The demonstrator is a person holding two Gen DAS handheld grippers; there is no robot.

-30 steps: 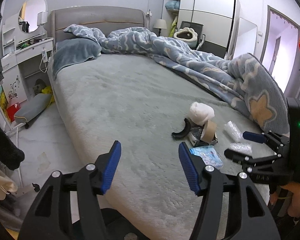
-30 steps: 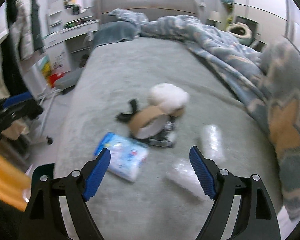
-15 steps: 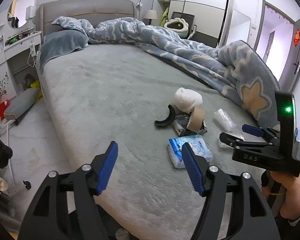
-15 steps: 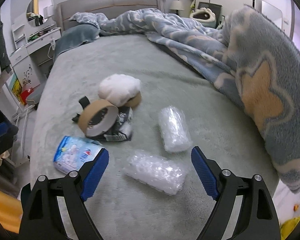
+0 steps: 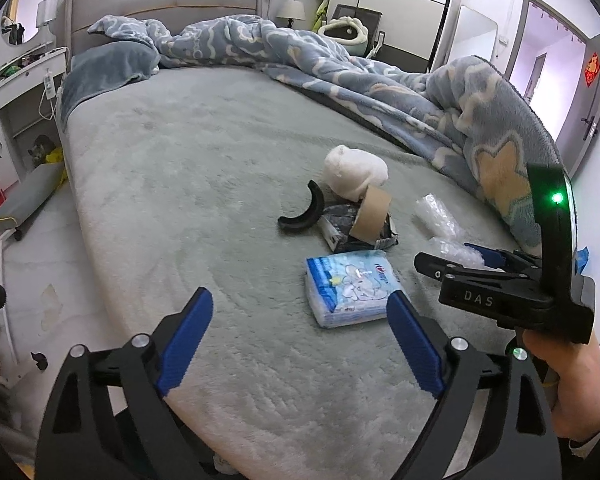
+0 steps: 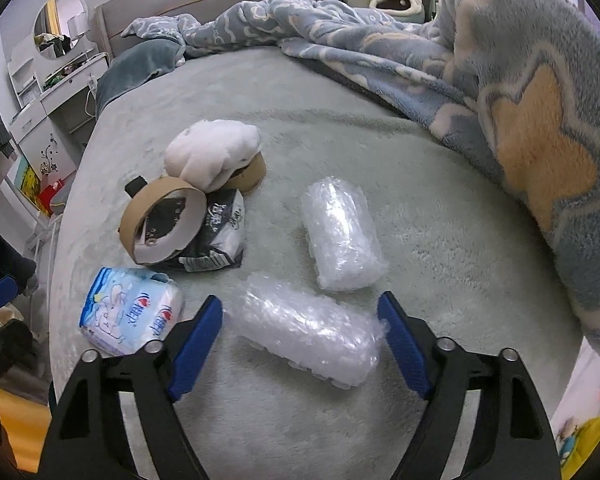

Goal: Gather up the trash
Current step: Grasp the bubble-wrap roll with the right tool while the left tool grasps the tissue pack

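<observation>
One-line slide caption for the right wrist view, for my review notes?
Open right tool straddling the nearer bubble-wrap roll on the bed, beside a second roll and a tissue pack.

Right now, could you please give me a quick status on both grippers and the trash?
Right gripper open, straddling near bubble-wrap roll. Left gripper open, empty, tissue pack just ahead. Nothing blocking.

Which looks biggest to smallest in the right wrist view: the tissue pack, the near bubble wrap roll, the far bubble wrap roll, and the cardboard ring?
1. Near roll, though it lies closest to the camera, so unsure.
2. Far roll, nearly alike.
3. Tissue pack and cardboard ring: too close to rank.
</observation>
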